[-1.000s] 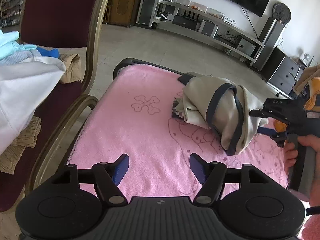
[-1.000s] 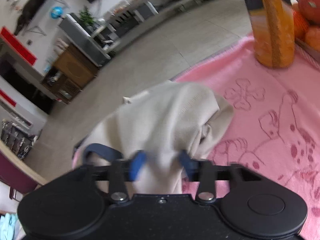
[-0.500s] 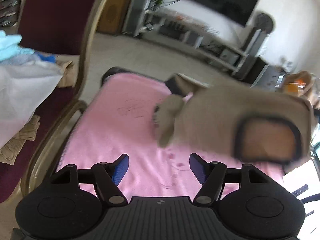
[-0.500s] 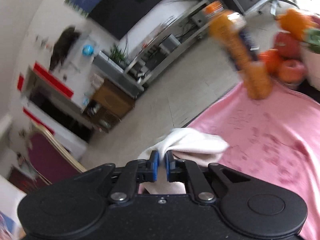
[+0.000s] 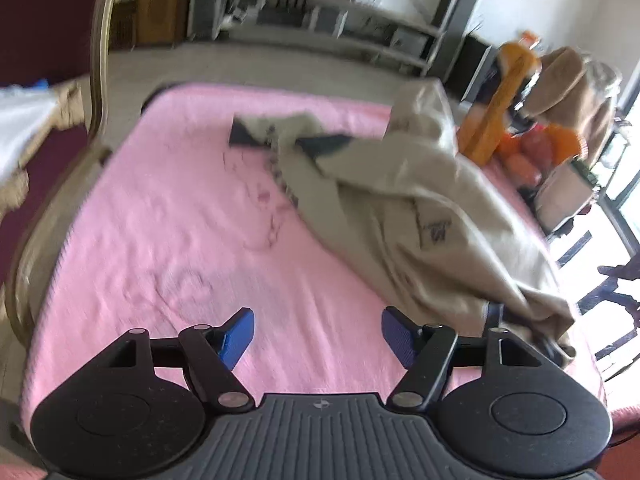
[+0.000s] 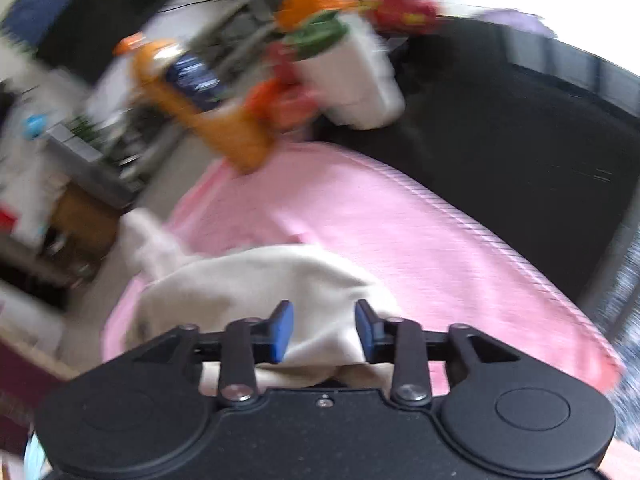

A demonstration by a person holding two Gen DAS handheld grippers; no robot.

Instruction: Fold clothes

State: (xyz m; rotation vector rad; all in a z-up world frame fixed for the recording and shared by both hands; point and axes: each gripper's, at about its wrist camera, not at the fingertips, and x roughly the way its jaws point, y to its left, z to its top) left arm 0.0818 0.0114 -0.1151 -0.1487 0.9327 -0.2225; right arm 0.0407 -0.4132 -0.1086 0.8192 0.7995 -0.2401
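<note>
A beige garment [image 5: 400, 200] with dark trim lies stretched diagonally over the pink towel [image 5: 160, 240], from the far middle to the near right corner. My left gripper [image 5: 318, 336] hovers above bare towel just left of the garment; its jaws stand wide and are closing slightly, with nothing between them. In the right wrist view, my right gripper [image 6: 324, 332] is opening. The beige garment [image 6: 260, 280] lies between and under its blue pads [image 6: 280, 332], which no longer press on it. The pink towel [image 6: 400, 220] reaches ahead of it.
An orange bottle [image 5: 500, 100] and fruit [image 5: 532, 152] stand at the towel's far right corner, beside a white container [image 6: 352, 76]. A gold-framed chair [image 5: 100, 40] with piled clothes [image 5: 20, 128] flanks the left side. Another beige heap [image 5: 572, 80] sits behind the bottle.
The right gripper shut on the bunched garment, swept it toward the near right so it spread out, then parted its jaws. The left gripper shifted along the towel.
</note>
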